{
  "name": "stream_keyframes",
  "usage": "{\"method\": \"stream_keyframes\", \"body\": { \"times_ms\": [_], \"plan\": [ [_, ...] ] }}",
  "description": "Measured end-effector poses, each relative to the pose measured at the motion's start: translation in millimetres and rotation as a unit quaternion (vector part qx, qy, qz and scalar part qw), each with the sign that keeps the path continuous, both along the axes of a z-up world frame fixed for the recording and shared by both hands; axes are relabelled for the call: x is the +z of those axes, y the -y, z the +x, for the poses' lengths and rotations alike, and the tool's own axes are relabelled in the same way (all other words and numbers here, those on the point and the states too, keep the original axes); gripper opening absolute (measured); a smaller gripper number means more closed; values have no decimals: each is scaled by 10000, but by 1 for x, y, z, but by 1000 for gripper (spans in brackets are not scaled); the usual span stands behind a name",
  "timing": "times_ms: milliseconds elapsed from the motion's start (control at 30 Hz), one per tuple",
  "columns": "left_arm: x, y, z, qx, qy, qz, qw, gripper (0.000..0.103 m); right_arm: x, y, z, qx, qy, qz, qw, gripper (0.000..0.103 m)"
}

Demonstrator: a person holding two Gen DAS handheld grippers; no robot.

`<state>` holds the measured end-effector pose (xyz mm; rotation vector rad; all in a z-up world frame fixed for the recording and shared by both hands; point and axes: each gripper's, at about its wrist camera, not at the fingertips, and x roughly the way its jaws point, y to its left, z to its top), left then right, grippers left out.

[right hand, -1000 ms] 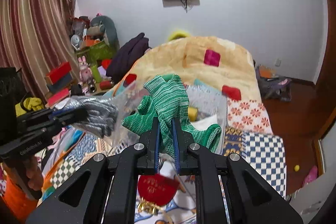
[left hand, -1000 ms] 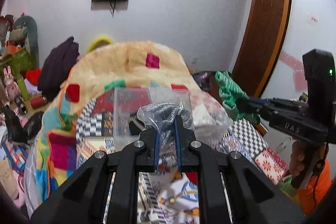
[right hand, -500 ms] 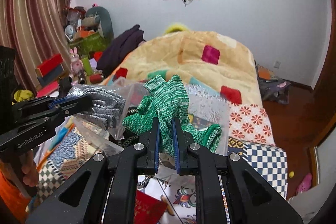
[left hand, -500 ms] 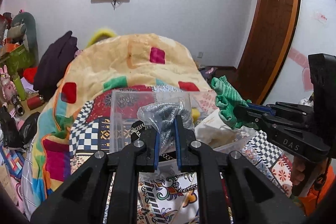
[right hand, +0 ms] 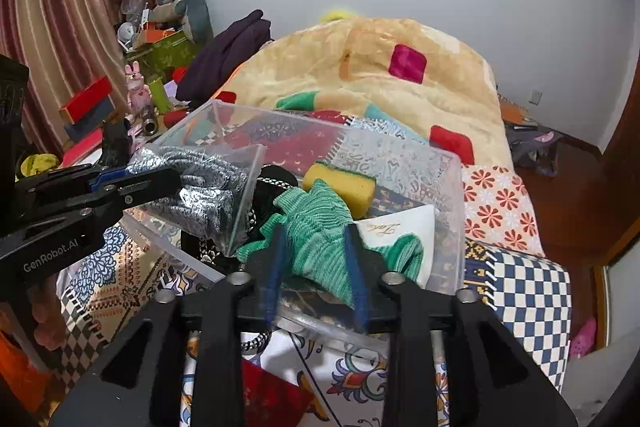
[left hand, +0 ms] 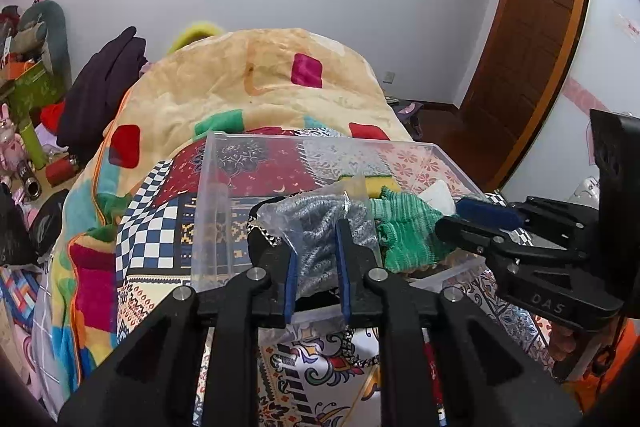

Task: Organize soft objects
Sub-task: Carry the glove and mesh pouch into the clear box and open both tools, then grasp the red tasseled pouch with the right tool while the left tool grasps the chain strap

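A clear plastic bin (left hand: pixel 224 163) (right hand: pixel 448 211) sits on the patterned bed. My left gripper (left hand: pixel 316 239) (right hand: pixel 160 183) has its jaws parted around a grey knit item in a clear bag (left hand: pixel 320 223) (right hand: pixel 200 195) that rests over the bin's near edge. My right gripper (right hand: pixel 316 247) (left hand: pixel 460 217) is open, and the green knit item (right hand: pixel 316 227) (left hand: pixel 404 231) lies between its fingers inside the bin. A yellow sponge (right hand: pixel 340 183), a white card (right hand: pixel 400 227) and a black item (right hand: pixel 268 195) lie in the bin.
A beige blanket with coloured squares (left hand: pixel 272 83) is heaped behind the bin. Clutter, boxes and toys (right hand: pixel 152 67) stand at the left by a curtain. A wooden door (left hand: pixel 528 27) is at the right. A red packet (right hand: pixel 272 395) lies in front.
Both grippers came down to the bin and their jaws opened. The green knit now lies inside the bin and the bagged grey knit sits at its edge.
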<state>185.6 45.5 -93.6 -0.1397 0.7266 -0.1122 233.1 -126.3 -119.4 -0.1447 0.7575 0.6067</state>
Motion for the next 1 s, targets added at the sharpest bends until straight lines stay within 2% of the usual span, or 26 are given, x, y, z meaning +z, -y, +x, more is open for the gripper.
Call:
{"method": "stream_keyframes", "body": {
  "times_ms": [133,400,467,633,900,933,1000],
  "plan": [
    [9,-2,-12,33,114,1,9999,32,13,2,-9,0,196,45,9998,50],
    [32,1,-43,-1,408,60,9991,54,36,14,-37,-88,457,98,9989,79],
    [35,3,-53,-50,418,65,9991,60,37,18,-44,-104,461,78,9989,83],
    [25,7,-69,-113,230,4,9997,73,20,20,-55,-19,125,11,9999,84],
    [-13,14,-78,-181,-356,23,9992,74,-45,12,-56,211,-820,-330,9959,82],
    [-18,14,-78,-185,-426,9,9989,74,-50,11,-56,242,-902,-347,9950,80],
    [-26,13,-77,-197,-550,-21,9983,74,-60,7,-53,347,-1063,-448,9927,61]
  ]
}}
